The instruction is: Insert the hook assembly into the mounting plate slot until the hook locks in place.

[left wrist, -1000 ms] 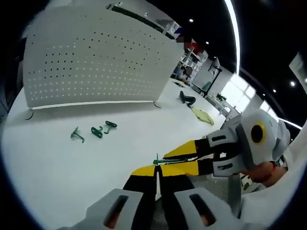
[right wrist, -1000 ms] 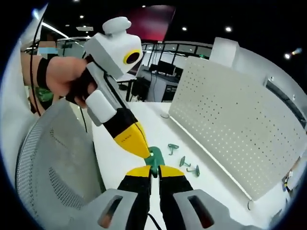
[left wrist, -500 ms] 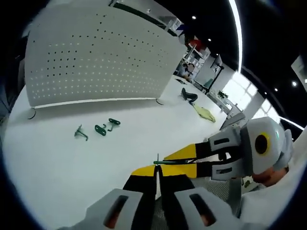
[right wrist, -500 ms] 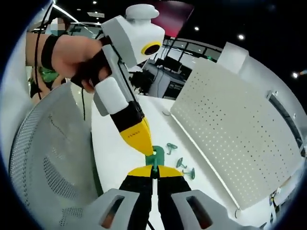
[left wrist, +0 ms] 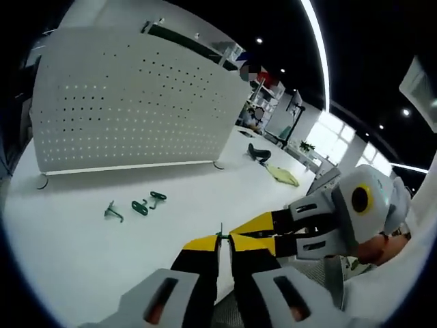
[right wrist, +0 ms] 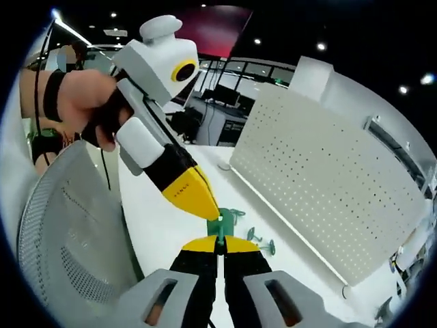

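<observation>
A small green hook assembly (right wrist: 223,223) is held in the air between both grippers. In the right gripper view, my right gripper (right wrist: 220,242) is shut on its lower edge. The left gripper's yellow fingertips (right wrist: 196,196) come down from the upper left onto the same piece. In the left gripper view, my left gripper (left wrist: 222,240) is shut on the green piece (left wrist: 220,232), seen edge-on as a thin sliver. The right gripper (left wrist: 254,232) meets it from the right. Three loose green hooks (left wrist: 140,206) lie on the white table in front of the white pegboard (left wrist: 136,102).
The pegboard (right wrist: 321,178) stands upright on small feet along the table's (left wrist: 82,253) far side. A grey mesh chair (right wrist: 68,239) is close on the left of the right gripper view. A person's hand (right wrist: 75,102) holds the left gripper. Dark and yellow-green objects (left wrist: 273,167) lie further along the table.
Both views have shifted and tilted a little with the hands. The two grippers stay joined at the green piece, and the loose hooks have not moved.
</observation>
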A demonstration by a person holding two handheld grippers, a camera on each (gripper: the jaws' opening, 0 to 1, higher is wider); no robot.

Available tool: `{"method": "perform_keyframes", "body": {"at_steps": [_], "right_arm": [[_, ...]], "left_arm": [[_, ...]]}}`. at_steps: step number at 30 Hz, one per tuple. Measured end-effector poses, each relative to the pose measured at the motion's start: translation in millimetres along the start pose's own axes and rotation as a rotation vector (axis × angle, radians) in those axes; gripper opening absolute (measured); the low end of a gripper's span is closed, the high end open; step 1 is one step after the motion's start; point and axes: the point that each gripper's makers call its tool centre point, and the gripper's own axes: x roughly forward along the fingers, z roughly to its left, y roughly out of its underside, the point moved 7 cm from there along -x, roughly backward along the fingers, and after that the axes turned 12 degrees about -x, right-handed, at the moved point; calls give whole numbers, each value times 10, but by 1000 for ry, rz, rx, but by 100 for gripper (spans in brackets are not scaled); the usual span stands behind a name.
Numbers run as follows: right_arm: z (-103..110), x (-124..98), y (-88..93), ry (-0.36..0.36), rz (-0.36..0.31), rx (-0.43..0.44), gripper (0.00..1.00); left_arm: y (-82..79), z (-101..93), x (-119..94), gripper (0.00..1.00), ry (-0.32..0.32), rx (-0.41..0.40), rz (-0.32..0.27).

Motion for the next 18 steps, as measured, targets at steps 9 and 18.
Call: {"method": "perform_keyframes", "body": {"at_steps": [9, 18], "right_arm": [[-40, -27, -14, 55, -13, 104, 0], [-217, -70, -32, 142, -39, 228, 0]], "left_arm": [[-55, 5, -123, 16, 13, 37, -49], [-42, 47, -250, 22, -11, 128, -94]]}}
